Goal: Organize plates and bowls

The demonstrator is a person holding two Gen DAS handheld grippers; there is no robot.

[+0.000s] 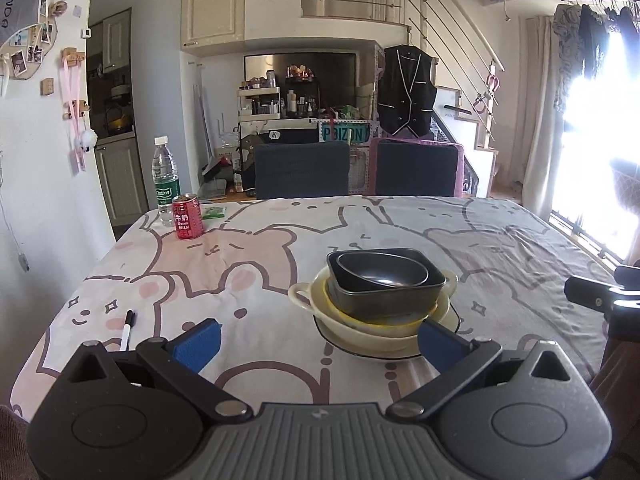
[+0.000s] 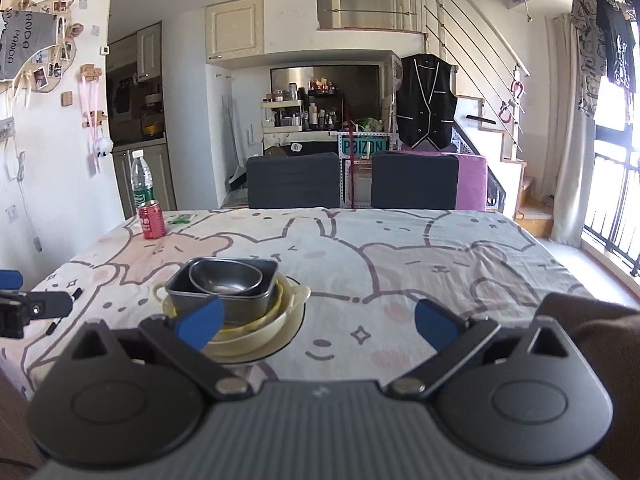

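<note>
plate (image 1: 362,350) mostly hidden under stacked bowls; right tongs (image 1: 600,300) cut off at edge.

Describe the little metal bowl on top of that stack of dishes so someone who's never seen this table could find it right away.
On the table with the cartoon-animal tablecloth, one stack of dishes stands near the middle, in front of both open grippers. Its cream dishes carry a dark rectangular pan. The small round metal bowl nests inside that pan, topmost, and is the only shiny, rounded piece there.
</note>
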